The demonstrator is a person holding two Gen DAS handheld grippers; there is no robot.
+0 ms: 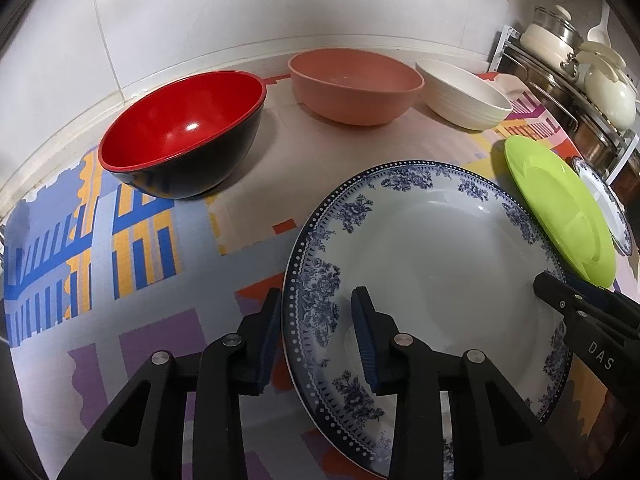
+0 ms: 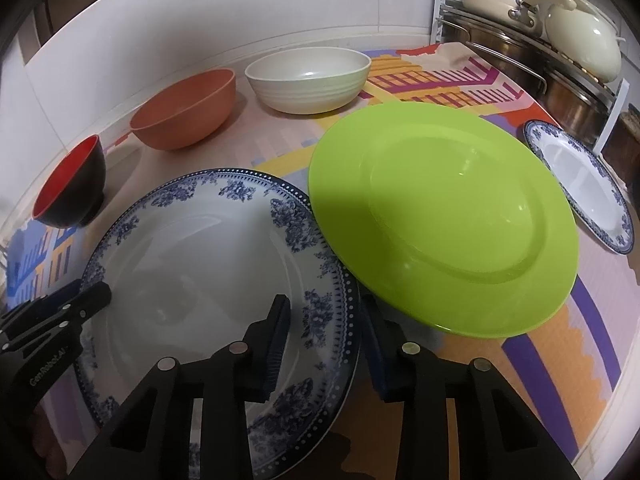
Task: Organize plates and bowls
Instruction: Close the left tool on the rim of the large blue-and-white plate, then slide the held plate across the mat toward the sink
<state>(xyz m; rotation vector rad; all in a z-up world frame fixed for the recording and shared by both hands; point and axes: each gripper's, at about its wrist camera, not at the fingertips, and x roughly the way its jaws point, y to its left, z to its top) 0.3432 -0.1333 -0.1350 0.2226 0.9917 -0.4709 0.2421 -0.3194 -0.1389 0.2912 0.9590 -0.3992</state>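
Observation:
A large blue-and-white floral plate (image 1: 440, 264) (image 2: 200, 264) lies on the patterned mat. My left gripper (image 1: 316, 328) is open, its jaws straddling the plate's left rim. My right gripper (image 2: 324, 332) is open, its jaws straddling the plate's right rim; it also shows in the left wrist view (image 1: 560, 296). A lime green plate (image 2: 440, 216) (image 1: 560, 216) sits right of it, touching or overlapping its rim. A smaller blue-and-white plate (image 2: 584, 184) lies at the far right. A red-and-black bowl (image 1: 180, 132), a pink bowl (image 1: 356, 88) and a cream bowl (image 1: 464, 96) stand along the back wall.
A metal rack (image 2: 532, 60) with pots and cream lids stands at the back right. The white tiled wall (image 1: 240, 8) runs behind the bowls. The colourful mat (image 1: 120, 240) covers the counter.

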